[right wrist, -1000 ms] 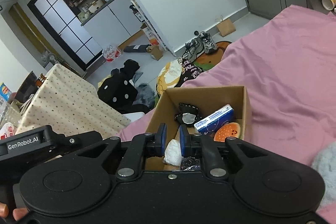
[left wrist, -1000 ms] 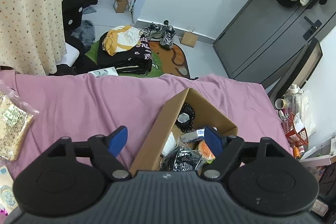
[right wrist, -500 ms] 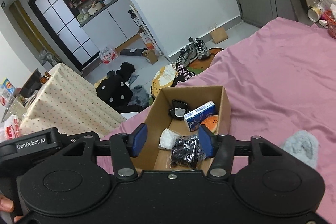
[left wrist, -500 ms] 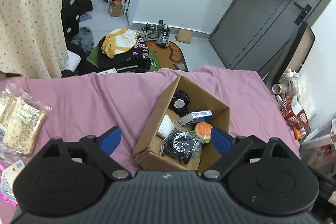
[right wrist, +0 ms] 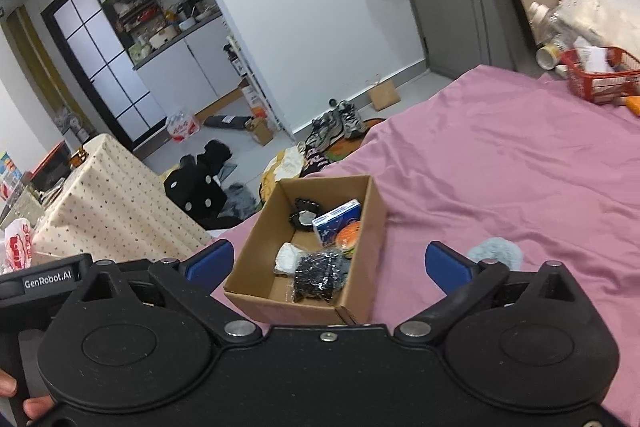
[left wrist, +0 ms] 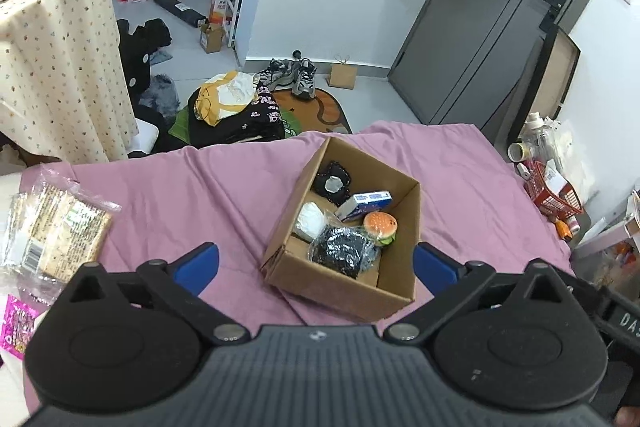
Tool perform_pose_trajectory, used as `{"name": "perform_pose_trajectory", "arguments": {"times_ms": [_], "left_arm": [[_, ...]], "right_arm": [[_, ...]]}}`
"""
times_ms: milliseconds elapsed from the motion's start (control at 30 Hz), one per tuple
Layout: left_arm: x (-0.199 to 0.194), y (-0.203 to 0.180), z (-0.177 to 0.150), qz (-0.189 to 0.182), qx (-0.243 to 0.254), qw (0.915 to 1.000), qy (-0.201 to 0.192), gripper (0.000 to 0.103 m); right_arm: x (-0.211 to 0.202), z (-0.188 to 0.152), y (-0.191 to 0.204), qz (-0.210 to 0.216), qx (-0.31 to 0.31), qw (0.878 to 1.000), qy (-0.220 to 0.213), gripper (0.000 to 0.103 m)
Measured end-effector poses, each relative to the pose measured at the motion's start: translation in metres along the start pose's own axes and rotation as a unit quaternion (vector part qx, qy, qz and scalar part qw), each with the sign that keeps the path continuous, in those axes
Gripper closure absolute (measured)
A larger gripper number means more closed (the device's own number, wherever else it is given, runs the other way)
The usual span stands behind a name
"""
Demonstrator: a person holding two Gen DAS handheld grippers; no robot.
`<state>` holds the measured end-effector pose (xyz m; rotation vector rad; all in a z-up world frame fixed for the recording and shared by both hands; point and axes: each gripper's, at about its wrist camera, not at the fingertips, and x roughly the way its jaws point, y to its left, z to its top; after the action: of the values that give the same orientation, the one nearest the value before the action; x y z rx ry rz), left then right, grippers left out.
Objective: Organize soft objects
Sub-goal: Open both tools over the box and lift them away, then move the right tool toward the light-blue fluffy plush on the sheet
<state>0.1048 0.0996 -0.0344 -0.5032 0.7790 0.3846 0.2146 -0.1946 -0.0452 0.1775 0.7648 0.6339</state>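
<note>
Box (left wrist: 352, 255) of brown cardboard sits open on the pink bed sheet (left wrist: 180, 195), and it already holds a crinkly black bundle (left wrist: 344, 247), a white wad (left wrist: 310, 221), a burger-shaped toy (left wrist: 381, 225), a blue and white packet (left wrist: 366, 203) and a dark frilly piece at the far end. Both the left gripper (left wrist: 316, 263) and the right gripper (right wrist: 328, 259) hang above the near side of the box with jaws spread wide and nothing between them. One soft thing lies outside: a grey-blue fluffy ball (right wrist: 496, 251) on the sheet, to the right of the box and just beyond the right gripper's right finger. The step in hand looks like fetching it, and the right gripper is the closer one. A good pick would swing right, centre the jaws over the fluff, come down until the tips press lightly into the sheet, then close gently without pinching the cloth beneath. Wrapped snack packets (left wrist: 60, 223) lie to the left and look like no part of this job.
</note>
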Motion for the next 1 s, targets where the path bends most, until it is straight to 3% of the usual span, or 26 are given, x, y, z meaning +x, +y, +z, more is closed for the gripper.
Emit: {"name": "perform_pose_trajectory", "arguments": {"times_ms": [333, 1000], "left_arm": [[-0.024, -0.007, -0.023, -0.016, 0.000, 0.9998, -0.011, 0.001], [-0.044, -0.042, -0.050, -0.018, 0.067, 0.9975, -0.017, 0.001]], "right_arm": [[-0.040, -0.009, -0.011, -0.016, 0.002, 1.000, -0.010, 0.000], [-0.086, -0.021, -0.035, -0.039, 0.000, 0.999, -0.022, 0.000]]}}
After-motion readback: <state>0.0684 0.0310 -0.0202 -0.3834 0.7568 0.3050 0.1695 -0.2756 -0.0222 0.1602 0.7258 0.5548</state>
